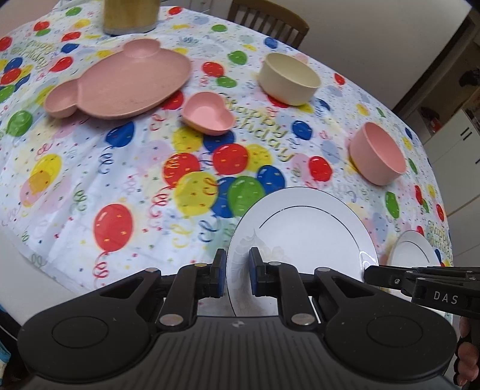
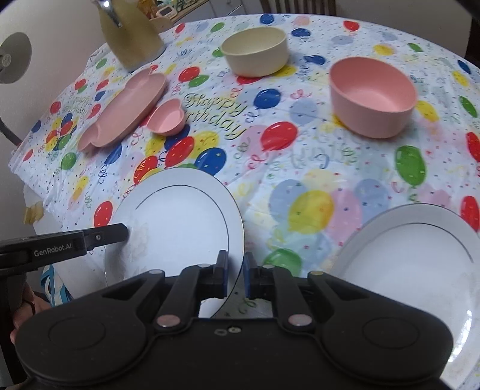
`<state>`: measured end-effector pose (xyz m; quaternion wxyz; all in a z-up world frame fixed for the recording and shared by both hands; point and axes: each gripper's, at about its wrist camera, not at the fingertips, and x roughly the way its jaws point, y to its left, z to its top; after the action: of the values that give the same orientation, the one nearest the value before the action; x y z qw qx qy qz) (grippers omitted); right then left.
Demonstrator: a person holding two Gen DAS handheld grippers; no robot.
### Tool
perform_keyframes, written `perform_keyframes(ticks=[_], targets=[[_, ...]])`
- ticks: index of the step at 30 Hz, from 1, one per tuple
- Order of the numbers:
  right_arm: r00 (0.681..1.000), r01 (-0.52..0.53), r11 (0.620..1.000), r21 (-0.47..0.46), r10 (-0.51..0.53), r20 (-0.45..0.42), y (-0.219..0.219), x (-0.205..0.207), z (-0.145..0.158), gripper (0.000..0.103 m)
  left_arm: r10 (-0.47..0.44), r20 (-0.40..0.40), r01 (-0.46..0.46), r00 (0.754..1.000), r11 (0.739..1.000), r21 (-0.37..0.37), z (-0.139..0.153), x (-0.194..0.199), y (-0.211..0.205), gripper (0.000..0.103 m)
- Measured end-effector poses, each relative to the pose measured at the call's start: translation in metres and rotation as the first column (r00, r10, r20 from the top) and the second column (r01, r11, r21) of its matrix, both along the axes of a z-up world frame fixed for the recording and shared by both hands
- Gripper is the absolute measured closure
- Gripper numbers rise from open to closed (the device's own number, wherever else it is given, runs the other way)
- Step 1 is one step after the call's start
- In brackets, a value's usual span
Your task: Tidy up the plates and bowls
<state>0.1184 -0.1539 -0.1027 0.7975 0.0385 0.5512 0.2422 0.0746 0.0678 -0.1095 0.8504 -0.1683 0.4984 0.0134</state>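
Note:
A white plate with a thin dark ring point(image 1: 306, 240) point(image 2: 180, 222) is held at the near table edge by both grippers. My left gripper point(image 1: 237, 268) is shut on its left rim, and its tip shows in the right wrist view point(image 2: 120, 232). My right gripper point(image 2: 235, 270) is shut on the plate's right rim, its tip also in the left wrist view point(image 1: 372, 273). A second white plate point(image 2: 405, 264) point(image 1: 414, 252) lies to the right. Further back stand a pink bowl point(image 2: 372, 96), a cream bowl point(image 2: 255, 51), a pink heart bowl point(image 2: 166, 117) and a pink bear-shaped plate point(image 2: 126, 108).
A balloon-print tablecloth point(image 1: 120, 180) covers the round table. A yellow jug point(image 2: 132, 33) stands at the far left. A wooden chair point(image 1: 267, 21) is behind the table. A person's hand point(image 2: 21, 312) holds the left gripper.

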Motion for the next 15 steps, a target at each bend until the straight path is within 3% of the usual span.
perform_keyframes(ticks=[15], targets=[[0.992, 0.126, 0.992, 0.016, -0.127, 0.021, -0.107, -0.015, 0.016, 0.093, -0.135, 0.023, 0.135, 0.991, 0.991, 0.009, 0.015, 0.009, -0.106, 0.089]])
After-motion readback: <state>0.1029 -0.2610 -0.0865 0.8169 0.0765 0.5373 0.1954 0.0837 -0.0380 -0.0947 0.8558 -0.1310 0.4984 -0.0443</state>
